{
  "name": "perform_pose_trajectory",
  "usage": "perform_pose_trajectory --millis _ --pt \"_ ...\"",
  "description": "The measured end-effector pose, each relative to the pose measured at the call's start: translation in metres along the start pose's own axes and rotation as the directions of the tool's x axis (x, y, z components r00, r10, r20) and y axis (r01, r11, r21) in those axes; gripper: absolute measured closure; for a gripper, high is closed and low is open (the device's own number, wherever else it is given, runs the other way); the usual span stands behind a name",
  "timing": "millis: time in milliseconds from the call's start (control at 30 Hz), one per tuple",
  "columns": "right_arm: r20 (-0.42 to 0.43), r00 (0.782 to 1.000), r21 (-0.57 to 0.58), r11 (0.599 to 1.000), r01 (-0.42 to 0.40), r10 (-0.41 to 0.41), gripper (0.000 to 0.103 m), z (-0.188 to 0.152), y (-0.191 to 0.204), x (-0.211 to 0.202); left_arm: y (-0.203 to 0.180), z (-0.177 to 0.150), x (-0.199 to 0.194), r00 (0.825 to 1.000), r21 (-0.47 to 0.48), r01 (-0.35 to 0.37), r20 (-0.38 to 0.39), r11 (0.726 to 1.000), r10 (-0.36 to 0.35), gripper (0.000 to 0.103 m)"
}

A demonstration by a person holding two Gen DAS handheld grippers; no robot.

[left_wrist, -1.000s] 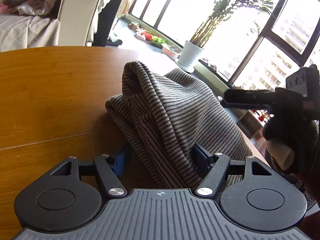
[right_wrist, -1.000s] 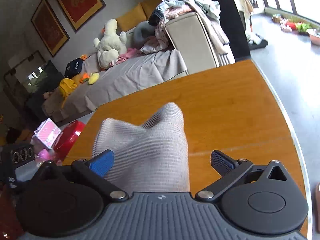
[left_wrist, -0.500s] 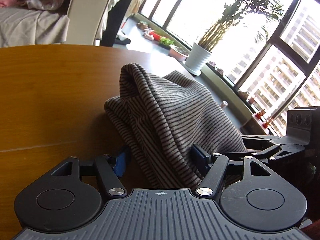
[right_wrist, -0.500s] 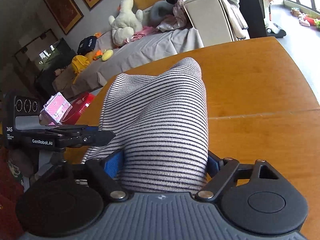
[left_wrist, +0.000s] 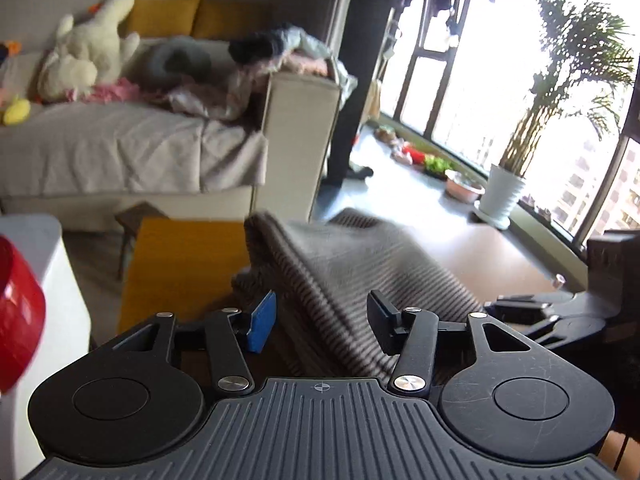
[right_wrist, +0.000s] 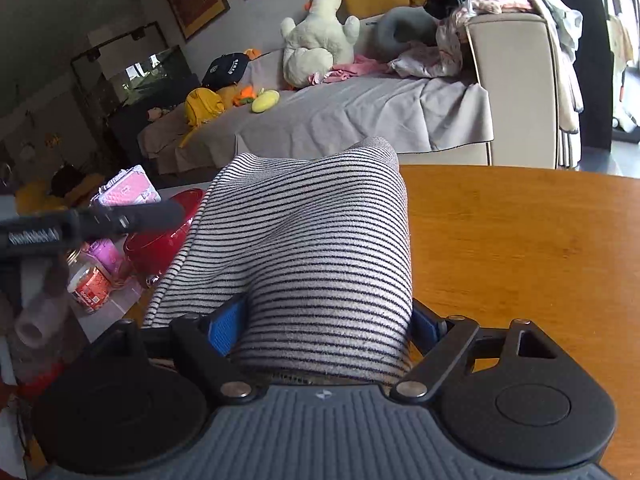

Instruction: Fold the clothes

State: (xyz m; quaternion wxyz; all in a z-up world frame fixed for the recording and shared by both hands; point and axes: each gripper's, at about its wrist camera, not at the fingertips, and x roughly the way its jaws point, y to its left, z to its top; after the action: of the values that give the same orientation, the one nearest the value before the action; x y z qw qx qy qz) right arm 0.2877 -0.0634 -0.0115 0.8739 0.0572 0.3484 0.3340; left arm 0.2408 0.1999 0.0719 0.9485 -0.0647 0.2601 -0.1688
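Note:
A striped knit garment (left_wrist: 352, 276) is bunched and lifted off the wooden table (right_wrist: 520, 248). My left gripper (left_wrist: 320, 320) has its fingers on either side of a fold of it, with a gap at the blue left pad (left_wrist: 262, 322). My right gripper (right_wrist: 324, 324) is shut on a thick roll of the same garment (right_wrist: 320, 240), which fills the space between its blue pads. The right gripper's body (left_wrist: 560, 316) shows at the right of the left wrist view, and the left gripper's body (right_wrist: 80, 224) at the left of the right wrist view.
A sofa (right_wrist: 360, 112) with a plush duck (right_wrist: 316, 40) and loose clothes stands beyond the table. A red bowl (right_wrist: 160, 236), jars and a pink case (right_wrist: 124, 192) sit left of the table. A potted plant (left_wrist: 504, 192) stands by the window.
Both grippers have risen with the garment, and the left view now looks over the table toward the sofa. The right gripper closed on the garment roll a second ago and holds it.

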Motion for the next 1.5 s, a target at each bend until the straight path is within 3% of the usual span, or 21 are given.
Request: perform_pose_trajectory --millis 67,133,200,300,467,600,667,700,767,867,967,1000,1033,1133,1200,1233,1300,1367,1433,1500 --pt "0.005 1.0 -0.023 1.0 0.021 -0.02 0.019 -0.001 0.006 0.002 -0.005 0.019 -0.003 0.996 0.01 0.06 0.059 0.998 -0.06 0.044" --pt "0.008 0.999 -0.054 0.997 0.047 -0.047 0.019 -0.003 0.015 0.0 -0.008 0.03 0.013 0.994 0.008 0.086 0.061 0.996 -0.086 0.042" --pt "-0.003 0.998 -0.092 0.994 0.062 -0.062 0.019 -0.003 0.022 -0.005 -0.002 0.031 0.047 0.997 -0.022 0.072 0.008 0.997 -0.072 0.045" --pt "-0.022 1.0 -0.077 0.997 -0.005 0.004 0.016 0.0 0.016 -0.025 0.013 0.01 0.078 0.996 -0.055 0.04 -0.082 0.998 -0.044 0.049" --pt "0.118 0.993 -0.052 0.998 0.023 -0.016 0.012 0.042 -0.003 -0.049 0.021 -0.012 0.07 0.998 -0.039 0.047 -0.047 0.998 -0.049 0.049" --pt "0.089 0.995 0.07 0.996 -0.048 0.042 0.013 0.085 -0.028 0.001 0.02 -0.014 0.069 0.998 -0.026 0.033 -0.045 0.999 -0.034 0.049" --pt "-0.008 0.998 0.158 0.985 -0.063 0.065 0.015 0.091 -0.041 0.042 0.019 -0.015 0.067 0.999 -0.018 0.025 -0.042 1.0 -0.026 0.049" --pt "-0.042 0.996 0.192 0.979 -0.069 0.079 0.035 0.091 -0.043 0.058 0.018 -0.015 0.066 0.999 -0.017 0.024 -0.041 1.0 -0.024 0.049" --pt "-0.023 0.994 0.157 0.982 -0.1 0.105 0.038 0.09 -0.03 0.065 0.02 -0.017 0.065 0.999 -0.015 0.001 -0.041 1.0 -0.002 0.048" --pt "0.072 0.984 -0.007 0.987 -0.162 0.162 0.039 0.089 -0.007 0.049 0.029 -0.02 0.061 0.999 -0.034 0.011 -0.034 0.999 -0.012 0.047" --pt "0.032 0.999 -0.113 0.994 0.003 0.0 0.042 0.081 -0.007 0.056 0.032 -0.021 0.065 0.999 -0.038 0.03 -0.028 0.999 -0.031 0.046" --pt "0.036 0.997 -0.148 0.986 0.074 -0.07 0.036 0.076 -0.008 0.058 0.03 -0.022 0.067 0.999 -0.029 0.035 -0.025 0.999 -0.036 0.046" --pt "0.058 0.995 -0.142 0.986 0.088 -0.08 0.036 0.072 -0.011 0.053 0.025 -0.022 0.069 0.999 -0.011 0.026 -0.021 1.0 -0.026 0.045" --pt "0.116 0.992 -0.104 0.992 0.069 -0.057 0.019 0.059 -0.004 0.019 0.017 -0.027 0.07 1.0 0.032 -0.006 -0.005 0.999 0.006 0.043" --pt "0.163 0.986 -0.123 0.991 0.044 -0.024 0.0 0.043 0.006 -0.009 0.022 -0.029 0.068 1.0 0.008 0.014 -0.001 1.0 -0.014 0.043" --pt "0.154 0.988 -0.148 0.988 0.037 -0.013 0.0 0.032 0.012 -0.016 0.025 -0.029 0.068 1.0 -0.007 0.024 -0.001 1.0 -0.024 0.043" --pt "0.082 0.993 -0.218 0.971 0.104 -0.088 0.0 0.012 0.024 -0.012 0.025 -0.029 0.069 1.0 -0.018 0.024 0.0 1.0 -0.023 0.043" --pt "0.063 0.987 -0.227 0.961 0.159 -0.149 0.0 -0.005 0.025 0.0 0.017 -0.03 0.07 1.0 0.002 -0.004 0.002 1.0 0.004 0.042" --pt "0.029 0.994 -0.098 0.989 0.111 -0.108 0.0 0.0 0.011 0.005 0.011 -0.032 0.07 0.999 0.029 -0.043 0.006 0.999 0.043 0.041" --pt "0.024 0.996 -0.066 0.994 0.089 -0.088 0.0 0.0 0.005 0.008 0.007 -0.031 0.069 0.998 0.03 -0.063 0.003 0.998 0.063 0.041"
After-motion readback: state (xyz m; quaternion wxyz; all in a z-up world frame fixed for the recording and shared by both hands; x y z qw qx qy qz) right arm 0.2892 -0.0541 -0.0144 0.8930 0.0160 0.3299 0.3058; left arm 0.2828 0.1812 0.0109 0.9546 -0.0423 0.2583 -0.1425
